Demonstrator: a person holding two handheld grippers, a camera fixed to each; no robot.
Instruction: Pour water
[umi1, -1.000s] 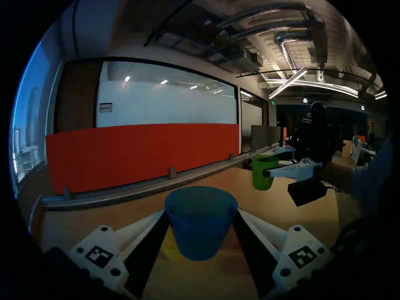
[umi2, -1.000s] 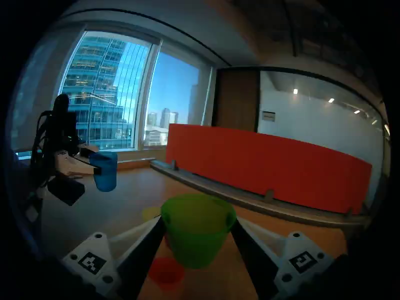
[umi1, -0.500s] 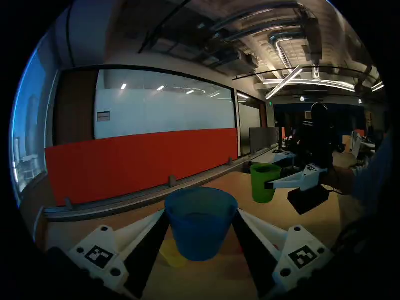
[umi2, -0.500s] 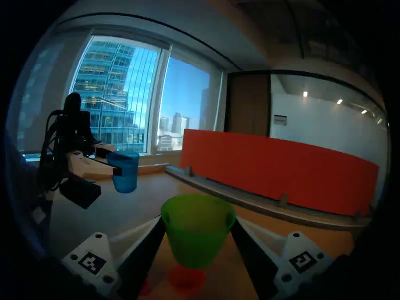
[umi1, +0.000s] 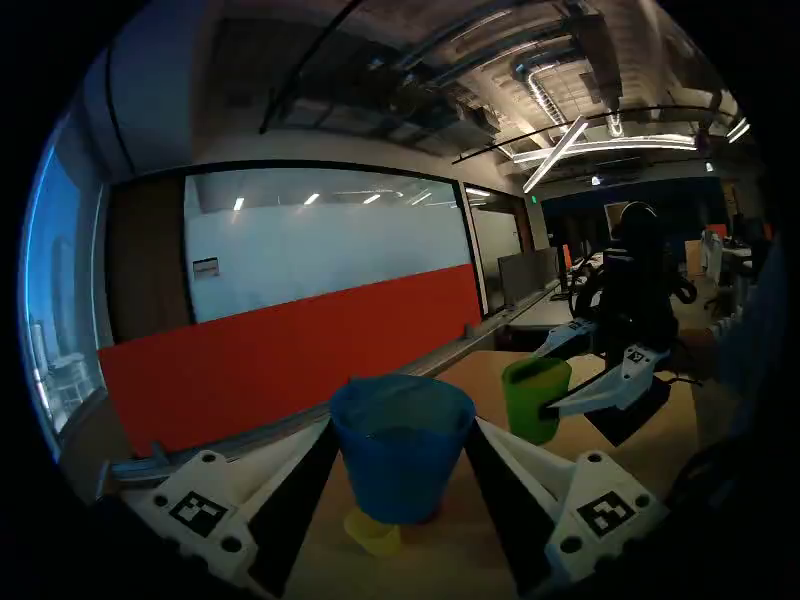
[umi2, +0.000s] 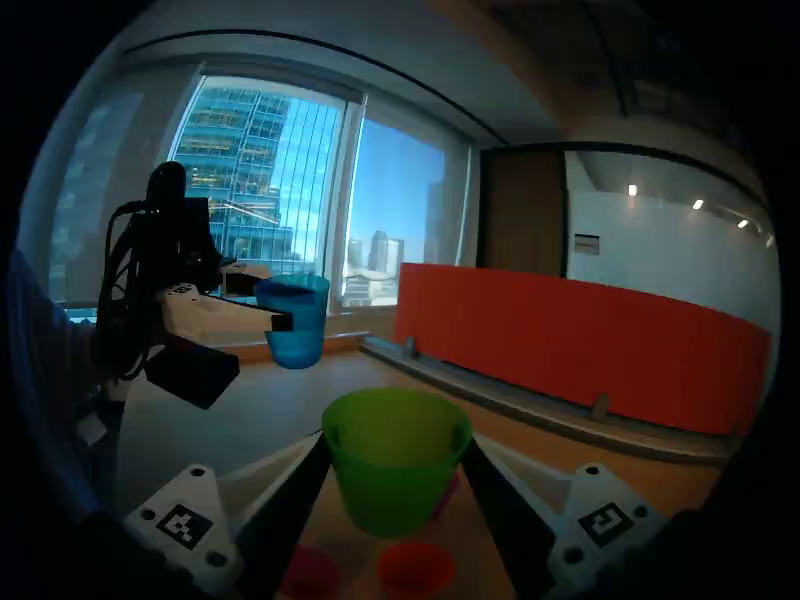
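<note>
**Both cups clamped, lifted and upright; pour not started**

Left hand-held gripper (umi1: 402, 430) is clamped on the blue cup (umi1: 402, 468), with a finger on each side of the wall below the rim. The cup is upright, clear of the worktop (umi1: 440, 560).

We read it as thin plastic: light, flexible, slick. A faint level line suggests water inside, so slosh is the risk. We'd grip mid-wall with a moderate squeeze.

Right hand-held gripper (umi2: 395, 440) is clamped the same way on the green cup (umi2: 396, 475), which is upright and looks empty.

Both hand-held grippers are level and pointing forward. Blue cup hangs toward the worktop's window-side edge.
</note>
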